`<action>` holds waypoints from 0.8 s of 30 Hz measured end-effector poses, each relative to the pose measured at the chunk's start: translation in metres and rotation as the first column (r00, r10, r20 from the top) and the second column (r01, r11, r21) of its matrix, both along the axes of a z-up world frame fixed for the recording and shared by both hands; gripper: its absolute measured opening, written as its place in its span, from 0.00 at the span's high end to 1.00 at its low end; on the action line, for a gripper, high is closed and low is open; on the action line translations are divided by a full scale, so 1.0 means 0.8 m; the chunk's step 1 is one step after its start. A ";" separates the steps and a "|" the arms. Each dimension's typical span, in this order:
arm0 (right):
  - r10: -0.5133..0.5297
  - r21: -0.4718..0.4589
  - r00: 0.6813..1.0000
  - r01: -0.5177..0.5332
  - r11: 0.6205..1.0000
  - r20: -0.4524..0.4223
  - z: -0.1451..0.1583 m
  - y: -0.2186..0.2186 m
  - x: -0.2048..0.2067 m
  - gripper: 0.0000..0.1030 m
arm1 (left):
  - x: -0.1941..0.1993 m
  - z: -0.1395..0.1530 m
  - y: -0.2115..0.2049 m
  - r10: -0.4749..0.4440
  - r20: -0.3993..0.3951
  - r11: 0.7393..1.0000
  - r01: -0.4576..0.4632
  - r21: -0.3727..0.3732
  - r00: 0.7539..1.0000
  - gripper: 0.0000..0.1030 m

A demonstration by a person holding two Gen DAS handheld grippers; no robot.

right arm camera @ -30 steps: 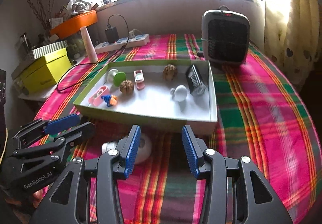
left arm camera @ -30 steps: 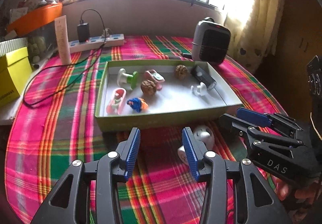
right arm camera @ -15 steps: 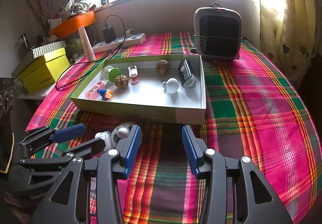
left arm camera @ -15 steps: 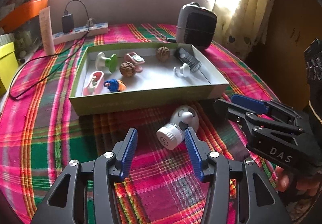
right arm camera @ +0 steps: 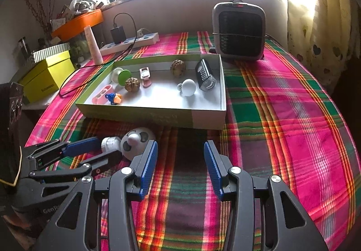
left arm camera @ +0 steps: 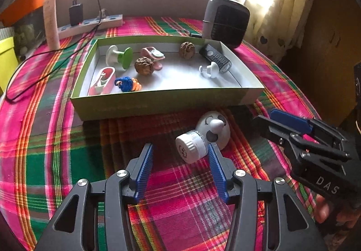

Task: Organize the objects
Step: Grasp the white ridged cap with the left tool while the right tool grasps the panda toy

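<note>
The left gripper (left arm camera: 180,156) hangs low over the plaid cloth (left arm camera: 56,142) on the bench, jaws about half open and gripping nothing; they have just been opening. A white toy with a face (left arm camera: 213,129) and ribbed cap lies on the cloth, its cap beside the right-hand pad but not pinched. The right gripper (right arm camera: 180,156) sits alongside, jaws half open over bare cloth, empty. Just beyond the toy stands a shallow green box (left arm camera: 158,104) holding small toys and two walnuts (left arm camera: 144,66). Farther back are a heater (right arm camera: 239,32) and a power strip (right arm camera: 130,43)
</note>
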State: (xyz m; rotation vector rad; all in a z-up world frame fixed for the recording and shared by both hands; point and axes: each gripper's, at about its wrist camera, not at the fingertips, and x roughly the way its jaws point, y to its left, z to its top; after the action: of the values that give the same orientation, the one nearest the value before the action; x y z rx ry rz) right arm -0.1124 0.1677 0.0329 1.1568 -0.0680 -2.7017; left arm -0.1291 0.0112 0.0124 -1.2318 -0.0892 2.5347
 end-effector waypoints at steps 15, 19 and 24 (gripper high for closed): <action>-0.037 -0.008 0.999 0.037 0.999 0.031 0.001 -0.003 0.005 0.57 | -0.022 0.002 0.001 -0.037 0.020 0.999 0.037 -0.039 0.999 0.62; -0.037 0.000 0.999 0.037 0.999 0.032 0.001 -0.006 0.002 0.57 | -0.026 0.001 -0.001 -0.040 0.018 0.999 0.041 -0.030 0.999 0.62; -0.019 0.012 0.998 0.018 1.000 0.053 -0.005 -0.015 -0.004 0.57 | -0.030 0.000 -0.003 -0.030 0.006 0.999 0.030 -0.037 1.000 0.74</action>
State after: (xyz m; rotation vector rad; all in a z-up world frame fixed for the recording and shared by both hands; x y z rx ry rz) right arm -0.1155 0.1558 0.0287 1.2373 -0.0715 -2.6909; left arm -0.1530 0.0090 0.0124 -1.2441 -0.0245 2.5181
